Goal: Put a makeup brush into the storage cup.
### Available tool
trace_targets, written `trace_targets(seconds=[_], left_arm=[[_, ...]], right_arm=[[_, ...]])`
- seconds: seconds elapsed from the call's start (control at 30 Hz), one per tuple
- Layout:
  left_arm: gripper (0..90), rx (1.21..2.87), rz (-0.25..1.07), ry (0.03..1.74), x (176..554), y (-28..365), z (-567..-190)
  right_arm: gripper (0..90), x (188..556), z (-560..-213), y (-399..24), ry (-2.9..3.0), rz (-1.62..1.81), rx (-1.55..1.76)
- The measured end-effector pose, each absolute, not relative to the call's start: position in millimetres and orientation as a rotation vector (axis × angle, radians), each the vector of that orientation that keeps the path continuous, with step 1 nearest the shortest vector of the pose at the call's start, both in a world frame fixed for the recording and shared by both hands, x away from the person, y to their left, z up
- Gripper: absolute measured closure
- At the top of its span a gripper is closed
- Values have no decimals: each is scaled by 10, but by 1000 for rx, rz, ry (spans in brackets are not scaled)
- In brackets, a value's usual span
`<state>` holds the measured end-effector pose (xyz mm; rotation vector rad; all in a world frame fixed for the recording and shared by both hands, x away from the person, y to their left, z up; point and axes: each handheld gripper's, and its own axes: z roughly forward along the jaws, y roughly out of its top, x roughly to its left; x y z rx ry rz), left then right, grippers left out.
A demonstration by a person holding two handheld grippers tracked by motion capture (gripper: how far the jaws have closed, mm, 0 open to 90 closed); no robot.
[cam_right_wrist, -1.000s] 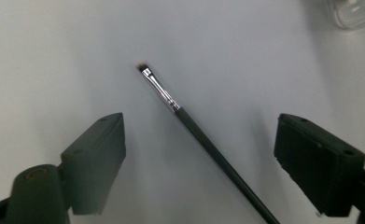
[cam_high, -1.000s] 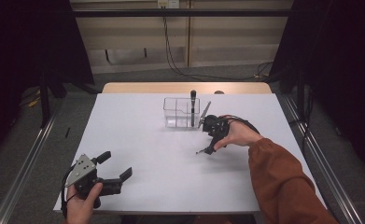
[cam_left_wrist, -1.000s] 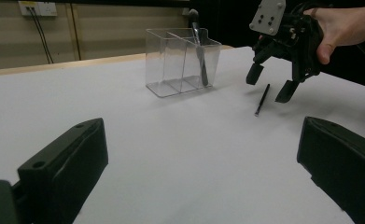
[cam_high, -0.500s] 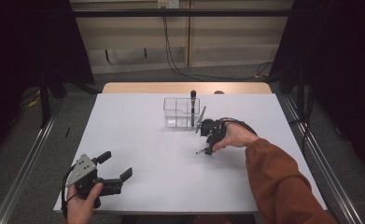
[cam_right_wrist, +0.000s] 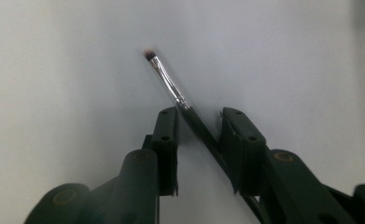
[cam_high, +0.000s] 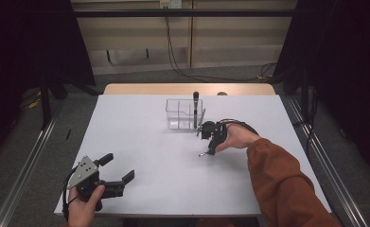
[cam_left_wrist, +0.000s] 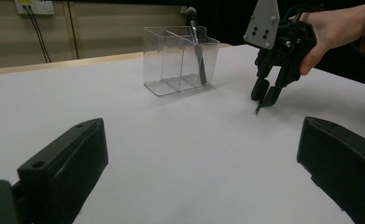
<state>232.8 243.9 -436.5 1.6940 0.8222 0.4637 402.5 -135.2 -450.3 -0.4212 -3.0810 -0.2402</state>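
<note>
**Right gripper closing around a small brush on the white table**

The right gripper [cam_high: 210, 142] points down at the table, and its jaws have just been closing with a thin brush [cam_right_wrist: 171, 86] lying slantwise between them. The brush's dark handle runs against the right jaw while a gap shows at the left jaw, so the pads do not yet clamp it. Its silver collar and reddish tip stick out beyond the jaws, on the white table [cam_high: 140, 137]. Just behind stands a clear divided holder [cam_high: 182, 113] with a dark-handled tool [cam_high: 195, 106] upright inside. Well apart, at the near left corner, the left gripper [cam_high: 118, 170] rests with jaws spread wide, gripping nothing.
</note>
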Motion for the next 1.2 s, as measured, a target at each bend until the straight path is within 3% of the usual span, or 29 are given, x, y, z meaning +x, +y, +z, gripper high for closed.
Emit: trace_targets(seconds=[0.3, 1.2], left_arm=[[20, 1694, 465, 821, 2327, 2440, -4364], [20, 1691, 464, 817, 2329, 2435, -4358]], right_arm=[[864, 4027, -4502, -1339, -3058, -220, -414], [866, 4053, -4477, -1365, -3045, -227, -456]])
